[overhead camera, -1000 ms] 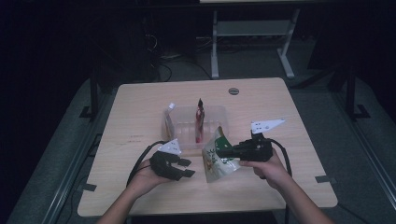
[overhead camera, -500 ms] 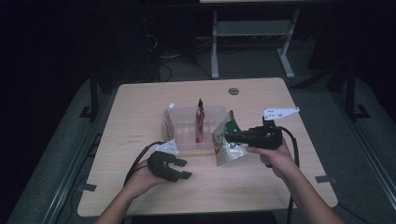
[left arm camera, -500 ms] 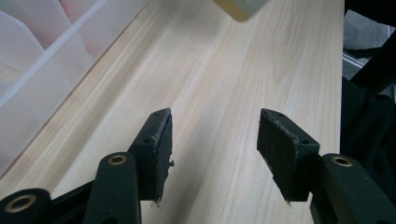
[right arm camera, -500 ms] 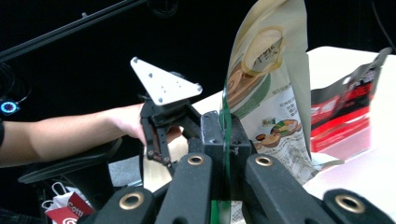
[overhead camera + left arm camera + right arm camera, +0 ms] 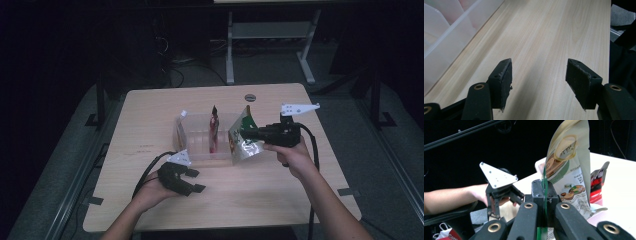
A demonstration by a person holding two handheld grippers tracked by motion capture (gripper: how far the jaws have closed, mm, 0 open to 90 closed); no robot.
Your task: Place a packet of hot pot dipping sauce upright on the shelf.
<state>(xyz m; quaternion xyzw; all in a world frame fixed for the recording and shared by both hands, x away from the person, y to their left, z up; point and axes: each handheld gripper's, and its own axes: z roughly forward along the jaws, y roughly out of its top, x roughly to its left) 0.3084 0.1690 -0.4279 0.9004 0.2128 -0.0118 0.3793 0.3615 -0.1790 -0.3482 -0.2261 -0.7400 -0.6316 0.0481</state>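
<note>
My right gripper [image 5: 251, 133] is shut on the edge of a green-and-white snack pouch [image 5: 242, 141], which hangs upright at the right end of a clear plastic bin [image 5: 197, 136]. In the right gripper view the jaws [image 5: 544, 188] pinch the pouch's green seam, and the pouch [image 5: 569, 165] rises above them. A red pouch [image 5: 214, 128] stands upright in the bin's middle, and a pale pouch [image 5: 179, 131] leans at its left end. My left gripper [image 5: 193, 181] rests low over the table in front of the bin, open, with nothing between its pads [image 5: 505, 77].
The wooden table [image 5: 150, 115] has bare room to the left, right and front of the bin. The bin's wall [image 5: 449, 40] lies close to the left gripper. A dark metal frame [image 5: 270, 35] stands on the floor behind the table.
The right gripper has lifted the snack pouch off the table in front of the bin and carried it farther away, to the bin's right end. The left gripper has barely moved.
</note>
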